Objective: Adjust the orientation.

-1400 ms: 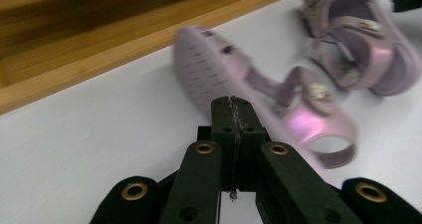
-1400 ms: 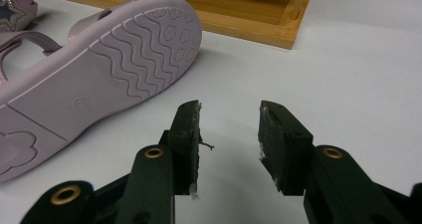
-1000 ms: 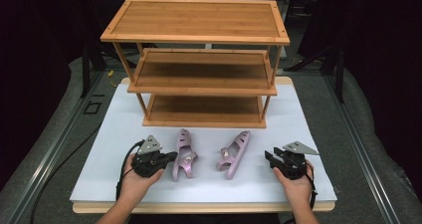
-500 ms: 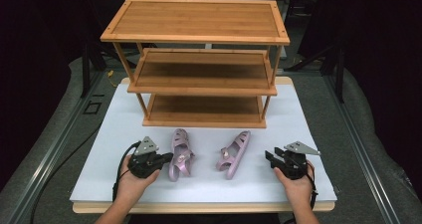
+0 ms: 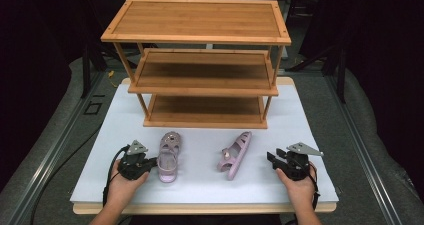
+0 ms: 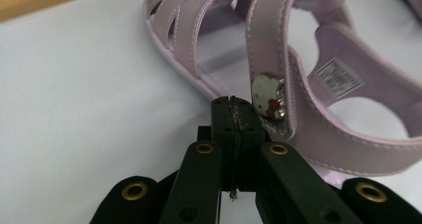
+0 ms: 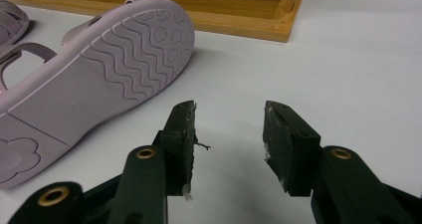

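- Step in hand, most likely: lining up on a pair of lilac sandals, ahead of lifting them onto the rack (image 5: 200, 30).
- On the left sandal (image 5: 168, 155): standing upright on its sole on the white board (image 5: 300, 115), toe toward the rack, in front of the bottom shelf and apart from it.
- On the right sandal (image 5: 234, 155): tipped onto its side near the first and apart from it, with the wavy sole turned toward the right gripper (image 5: 271, 159).
- On the left gripper (image 5: 152, 162): closed pad to pad with nothing between, low at the left sandal's outer side. In the left gripper view the tips (image 6: 233, 107) sit right at the edge by the strap stud; touching or just short of it, cannot tell.
- On the right gripper in its own view (image 7: 229, 119): standing wide open and empty, low over bare board, near the right sandal's sole (image 7: 94, 79) but clear of it.
- All three shelves bare, so no placing done yet.
- Next on the left, by this reading: open up first, since shut pads can only push, then take the heel strap or side wall between the pads.
- Next on the right: slide across to the sole edge and close there, or set the sandal upright first.
- Worth minding: thin soft straps, easy to pinch askew, and a light sandal apt to slide on the smooth board.
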Available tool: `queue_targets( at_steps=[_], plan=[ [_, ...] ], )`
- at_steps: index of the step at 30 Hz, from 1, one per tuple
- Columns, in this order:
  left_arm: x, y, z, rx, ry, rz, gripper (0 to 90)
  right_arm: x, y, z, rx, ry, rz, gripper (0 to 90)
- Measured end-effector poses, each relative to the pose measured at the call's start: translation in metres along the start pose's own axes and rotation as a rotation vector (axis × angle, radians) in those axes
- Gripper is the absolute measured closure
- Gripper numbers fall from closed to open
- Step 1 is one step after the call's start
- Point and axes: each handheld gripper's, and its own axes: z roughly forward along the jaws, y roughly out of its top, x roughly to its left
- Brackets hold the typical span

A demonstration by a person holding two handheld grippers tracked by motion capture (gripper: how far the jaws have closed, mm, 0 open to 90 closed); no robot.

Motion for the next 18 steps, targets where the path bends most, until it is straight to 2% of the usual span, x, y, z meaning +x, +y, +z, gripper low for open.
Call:
queue_targets(
  at_steps=[4, 7, 10, 14, 17, 18],
  plan=[
    [0.006, -0.001, -0.001, 0.025, 0.002, -0.045, 87.2, -0.002, 0.0, -0.001, -0.005, 0.0, 0.013, 55.5],
    [0.011, 0.003, -0.01, 0.015, 0.013, -0.078, 84.6, -0.003, -0.001, -0.002, -0.01, 0.002, 0.022, 55.5],
    [0.014, 0.01, -0.025, -0.021, -0.001, -0.104, 75.8, -0.003, -0.001, -0.002, -0.008, 0.004, 0.026, 55.5],
    [0.015, 0.027, -0.044, -0.017, -0.018, -0.135, 57.0, -0.001, -0.001, 0.0, -0.006, 0.006, 0.026, 55.5],
    [0.01, 0.039, -0.047, 0.034, -0.018, -0.117, 50.5, -0.001, -0.001, 0.0, -0.003, 0.004, 0.029, 55.4],
    [0.009, 0.043, -0.045, 0.07, -0.019, -0.091, 49.6, -0.001, -0.001, 0.0, -0.003, 0.005, 0.03, 55.4]
  ],
)
